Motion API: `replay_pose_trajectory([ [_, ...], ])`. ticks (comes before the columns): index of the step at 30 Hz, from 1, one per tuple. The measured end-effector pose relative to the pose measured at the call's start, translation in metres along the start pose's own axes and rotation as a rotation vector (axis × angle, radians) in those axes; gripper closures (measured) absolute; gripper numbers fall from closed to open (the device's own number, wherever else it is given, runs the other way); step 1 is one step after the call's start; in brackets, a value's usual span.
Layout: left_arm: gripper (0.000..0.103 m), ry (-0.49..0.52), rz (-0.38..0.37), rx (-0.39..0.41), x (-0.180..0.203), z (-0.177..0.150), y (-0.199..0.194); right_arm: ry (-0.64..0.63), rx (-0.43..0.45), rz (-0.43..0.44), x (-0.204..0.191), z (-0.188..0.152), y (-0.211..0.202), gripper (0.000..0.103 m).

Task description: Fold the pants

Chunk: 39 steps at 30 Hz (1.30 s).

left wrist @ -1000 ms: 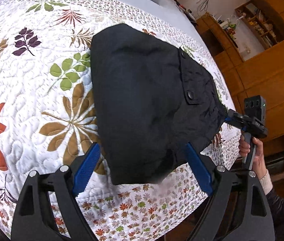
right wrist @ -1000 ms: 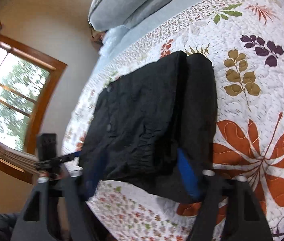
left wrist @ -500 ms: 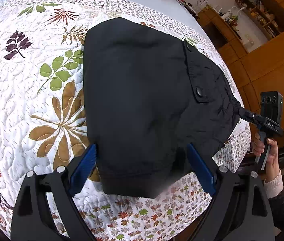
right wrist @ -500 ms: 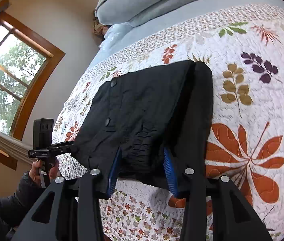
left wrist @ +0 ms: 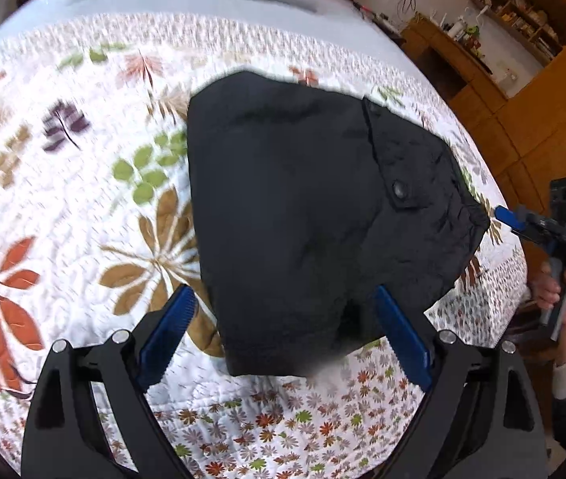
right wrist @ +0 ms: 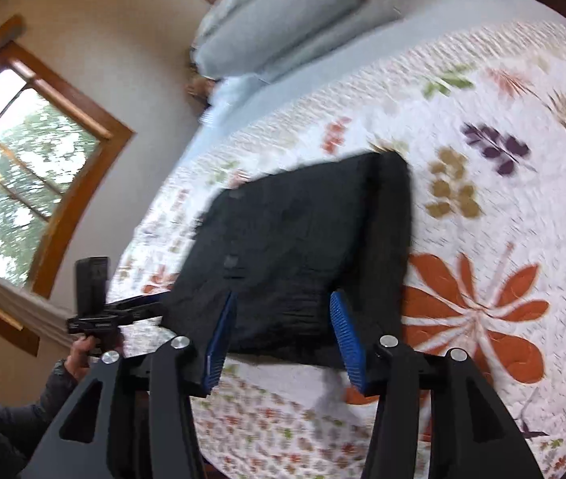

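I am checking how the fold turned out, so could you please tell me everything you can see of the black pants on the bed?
The black pants lie folded into a compact, roughly rectangular bundle on the leaf-patterned quilt, near the bed's front edge. The cloth looks matte and woven, fairly smooth on top and crinkled at the gathered waist end. A flap with a dark snap button shows on that side. In the right wrist view one long side shows as a thick rounded fold. Only the quilt appears to touch them.

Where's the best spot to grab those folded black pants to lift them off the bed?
Take the pants by the thick near edge that faces the bed's rim, coming in low from that side: the layers stack there, so one pinch probably catches them all.
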<state>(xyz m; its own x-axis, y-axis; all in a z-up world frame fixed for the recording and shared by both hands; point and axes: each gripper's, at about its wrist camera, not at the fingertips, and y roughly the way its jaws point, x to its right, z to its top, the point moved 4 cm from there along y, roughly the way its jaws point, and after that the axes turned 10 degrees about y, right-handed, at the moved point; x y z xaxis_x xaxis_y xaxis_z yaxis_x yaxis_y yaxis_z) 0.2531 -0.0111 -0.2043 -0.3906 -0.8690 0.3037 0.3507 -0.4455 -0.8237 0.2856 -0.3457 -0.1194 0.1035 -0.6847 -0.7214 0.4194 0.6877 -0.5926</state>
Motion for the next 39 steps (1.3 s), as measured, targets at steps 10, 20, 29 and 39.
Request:
replay_pose_trajectory([
  [10, 0.012, 0.075, 0.062, 0.035, 0.033, 0.005, -0.001, -0.010, -0.069, -0.041, -0.002, -0.008, 0.045, 0.059],
  [20, 0.011, 0.052, 0.118, -0.009, 0.026, -0.009, 0.013, 0.053, -0.068, -0.028, 0.014, -0.015, 0.047, 0.057],
  [29, 0.010, 0.016, 0.228, 0.043, 0.029, -0.023, -0.021, -0.063, 0.147, -0.289, -0.024, -0.033, -0.005, 0.010],
  [39, 0.005, -0.001, 0.306, 0.131, 0.050, -0.023, -0.063, -0.145, 0.251, -0.415, -0.070, -0.055, -0.029, 0.003],
])
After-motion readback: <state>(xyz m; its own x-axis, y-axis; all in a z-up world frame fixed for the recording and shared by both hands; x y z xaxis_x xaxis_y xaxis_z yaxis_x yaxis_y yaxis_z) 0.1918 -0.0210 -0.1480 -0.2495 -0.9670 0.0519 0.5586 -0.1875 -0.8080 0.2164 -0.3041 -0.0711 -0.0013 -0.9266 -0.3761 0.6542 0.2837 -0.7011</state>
